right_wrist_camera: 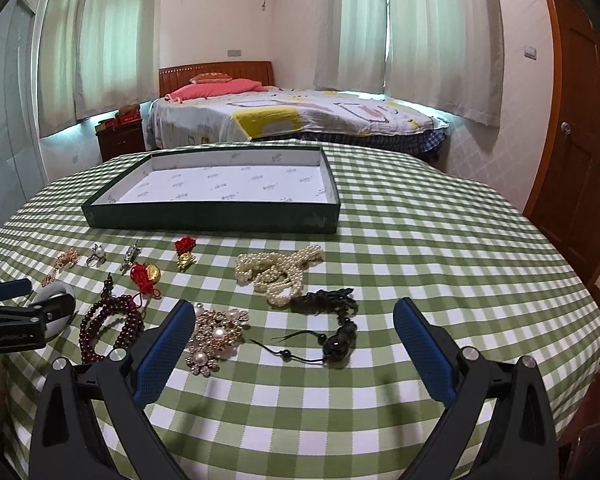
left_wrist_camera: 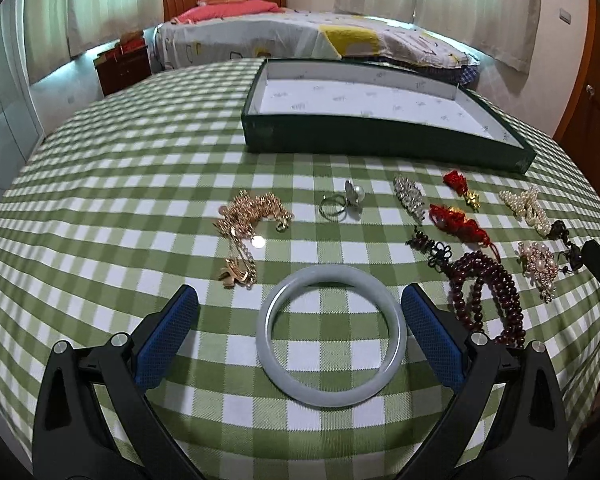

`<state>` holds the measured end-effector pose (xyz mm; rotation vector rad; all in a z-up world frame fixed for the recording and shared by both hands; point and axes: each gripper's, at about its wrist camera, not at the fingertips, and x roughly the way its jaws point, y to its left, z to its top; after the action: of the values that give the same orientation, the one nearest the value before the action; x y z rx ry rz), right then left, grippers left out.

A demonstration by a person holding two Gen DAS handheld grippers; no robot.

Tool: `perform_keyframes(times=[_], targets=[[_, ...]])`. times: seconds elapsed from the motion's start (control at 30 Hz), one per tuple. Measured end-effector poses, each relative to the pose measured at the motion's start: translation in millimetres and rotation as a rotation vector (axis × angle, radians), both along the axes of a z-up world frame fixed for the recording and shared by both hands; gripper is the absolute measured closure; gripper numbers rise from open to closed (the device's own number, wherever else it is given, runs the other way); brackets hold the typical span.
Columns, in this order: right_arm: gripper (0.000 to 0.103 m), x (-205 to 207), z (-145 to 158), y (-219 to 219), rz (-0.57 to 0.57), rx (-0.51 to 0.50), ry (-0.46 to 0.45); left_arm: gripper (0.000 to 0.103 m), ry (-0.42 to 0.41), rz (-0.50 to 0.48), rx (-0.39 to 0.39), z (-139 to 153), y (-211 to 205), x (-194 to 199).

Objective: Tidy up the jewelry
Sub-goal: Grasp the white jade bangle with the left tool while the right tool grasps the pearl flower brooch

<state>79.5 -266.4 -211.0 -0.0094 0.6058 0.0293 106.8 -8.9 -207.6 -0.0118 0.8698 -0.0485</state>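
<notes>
A pale jade bangle (left_wrist_camera: 331, 333) lies flat on the checked cloth between the fingers of my open left gripper (left_wrist_camera: 298, 300), touching neither pad. Beyond it lie a gold chain pile (left_wrist_camera: 252, 216), a pearl ring (left_wrist_camera: 342, 200), a crystal clip (left_wrist_camera: 410, 196), red knot charms (left_wrist_camera: 458, 220), dark red beads (left_wrist_camera: 486, 292), a pearl strand (left_wrist_camera: 528, 206) and a pearl brooch (left_wrist_camera: 538, 266). My right gripper (right_wrist_camera: 294, 314) is open above the cloth; the brooch (right_wrist_camera: 214, 336) touches its left pad, and a black bead cord (right_wrist_camera: 332, 334) lies between its fingers. The pearl strand (right_wrist_camera: 278, 270) lies just beyond.
An empty dark green tray (left_wrist_camera: 380, 136) with a white lining stands at the back of the table; it also shows in the right wrist view (right_wrist_camera: 212, 216). A bed (right_wrist_camera: 292, 120) and a nightstand (right_wrist_camera: 120, 136) stand behind. A wooden door (right_wrist_camera: 580, 140) is at the right.
</notes>
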Motion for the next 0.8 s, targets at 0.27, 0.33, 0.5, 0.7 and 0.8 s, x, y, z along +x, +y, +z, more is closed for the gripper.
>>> perform_keyframes(times=[0.27, 0.33, 0.5, 0.7, 0.8], targets=[[0.006, 1.9, -1.5, 12.3, 0.064, 0.031, 0.027, 0.004, 0.000, 0.003, 0.028, -0.6, -2.5, 1.5], [0.007, 1.2, -1.3, 16.1, 0.086, 0.039, 0.032, 0.009, -0.001, 0.004, 0.026, 0.1, -0.8, 0.9], [0.008, 3.3, -3.0, 20.9, 0.113, 0.057, 0.047, 0.034, -0.020, -0.003, 0.021, 4.0, 1.5, -2.7], [0.049, 14.5, -9.6, 28.8, 0.150, 0.056, 0.102, 0.035, -0.019, 0.002, 0.011, 5.7, 2.7, -5.8], [0.049, 17.3, -14.5, 31.0, 0.159, 0.061, 0.126, 0.035, -0.030, 0.019, 0.009, 9.0, 6.9, -6.6]])
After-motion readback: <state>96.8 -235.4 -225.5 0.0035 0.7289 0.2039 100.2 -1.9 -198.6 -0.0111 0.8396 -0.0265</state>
